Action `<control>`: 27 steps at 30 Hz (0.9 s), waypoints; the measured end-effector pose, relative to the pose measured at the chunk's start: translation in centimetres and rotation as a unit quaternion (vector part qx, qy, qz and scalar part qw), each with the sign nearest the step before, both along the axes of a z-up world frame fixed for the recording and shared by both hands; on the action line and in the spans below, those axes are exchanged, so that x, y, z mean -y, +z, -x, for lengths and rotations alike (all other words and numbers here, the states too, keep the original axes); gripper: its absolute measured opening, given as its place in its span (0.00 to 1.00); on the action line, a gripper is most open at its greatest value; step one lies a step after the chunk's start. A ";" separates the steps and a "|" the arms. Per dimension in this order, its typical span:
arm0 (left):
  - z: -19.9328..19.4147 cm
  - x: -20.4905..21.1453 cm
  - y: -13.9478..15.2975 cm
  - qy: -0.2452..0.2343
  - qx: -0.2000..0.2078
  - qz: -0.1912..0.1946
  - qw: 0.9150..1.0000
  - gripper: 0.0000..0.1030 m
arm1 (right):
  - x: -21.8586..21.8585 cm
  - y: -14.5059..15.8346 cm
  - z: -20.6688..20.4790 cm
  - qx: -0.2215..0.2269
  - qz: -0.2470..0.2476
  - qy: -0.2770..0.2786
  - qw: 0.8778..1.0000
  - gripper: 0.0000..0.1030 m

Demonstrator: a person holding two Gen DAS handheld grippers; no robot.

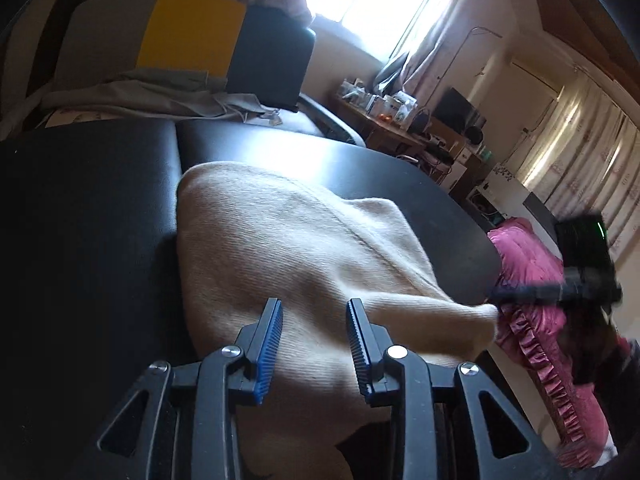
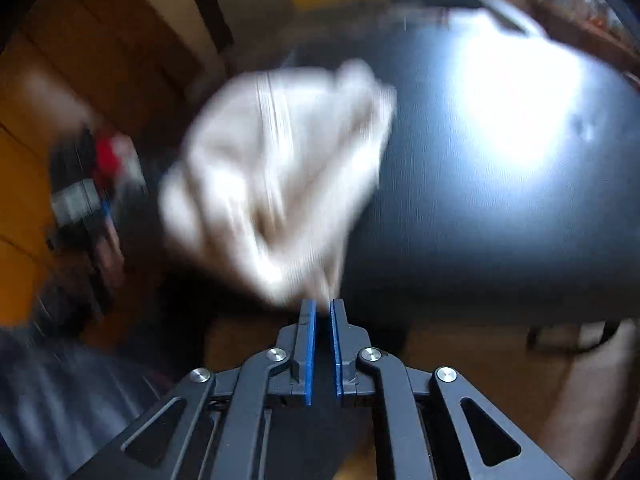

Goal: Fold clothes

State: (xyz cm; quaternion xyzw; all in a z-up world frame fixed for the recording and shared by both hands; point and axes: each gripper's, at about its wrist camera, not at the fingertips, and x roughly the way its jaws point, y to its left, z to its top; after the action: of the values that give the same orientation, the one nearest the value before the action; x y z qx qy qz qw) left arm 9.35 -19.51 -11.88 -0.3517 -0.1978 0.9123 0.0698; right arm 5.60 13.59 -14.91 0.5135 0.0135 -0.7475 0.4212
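A cream knitted garment (image 1: 288,248) lies bunched on the black table (image 1: 88,208). My left gripper (image 1: 314,310) hovers just over its near part, open, with nothing pinched between the blue pads (image 1: 267,352). At the table's right edge the garment's corner is drawn out to a point, where my right gripper (image 1: 560,288) shows as a dark blur. The right wrist view is smeared by motion. There my right gripper (image 2: 323,305) is shut on an edge of the cream garment (image 2: 280,168), which stretches up and to the left over the table (image 2: 480,208).
A grey garment (image 1: 152,96) lies at the table's far end before a grey, yellow and dark chair back (image 1: 192,36). A pink ruffled quilt (image 1: 536,292) sits beyond the right edge. A cluttered desk (image 1: 400,120) stands below the window.
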 end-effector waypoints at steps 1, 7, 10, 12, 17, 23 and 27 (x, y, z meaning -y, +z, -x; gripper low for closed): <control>-0.2 -0.2 0.1 -0.002 -0.003 0.002 1.000 0.31 | 0.2 0.8 1.1 -0.006 0.026 -0.012 1.000 0.45; -0.6 -2.0 -0.1 -0.036 -0.006 0.022 0.999 0.31 | 5.6 -1.9 7.1 -0.008 0.057 -0.059 0.997 0.73; -0.8 -2.8 -0.1 -0.058 -0.015 0.031 0.998 0.31 | 8.7 -3.7 9.2 0.011 0.034 -0.056 0.998 0.22; -1.0 -3.3 -0.1 -0.075 -0.024 0.034 0.996 0.31 | 11.0 -3.2 9.5 -0.009 0.015 -0.034 0.999 0.10; -0.8 -5.1 -1.1 -0.134 -0.015 0.063 0.989 0.31 | 11.1 2.8 8.8 -0.124 -0.001 -0.028 0.992 0.09; -0.3 -7.8 -3.6 -0.178 0.038 0.126 0.975 0.31 | 10.9 -3.8 10.8 -0.103 -0.103 -0.043 0.988 0.09; -0.1 -6.2 -1.9 -0.173 0.029 0.057 0.983 0.31 | 8.6 -4.7 11.2 -0.085 -0.060 -0.077 0.992 0.17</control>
State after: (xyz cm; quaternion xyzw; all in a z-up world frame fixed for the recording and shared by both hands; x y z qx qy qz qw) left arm 9.47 -13.32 -13.82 -0.4103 -0.0837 0.8857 0.2004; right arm -5.59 4.98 -19.59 0.4720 0.0546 -0.8164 0.3283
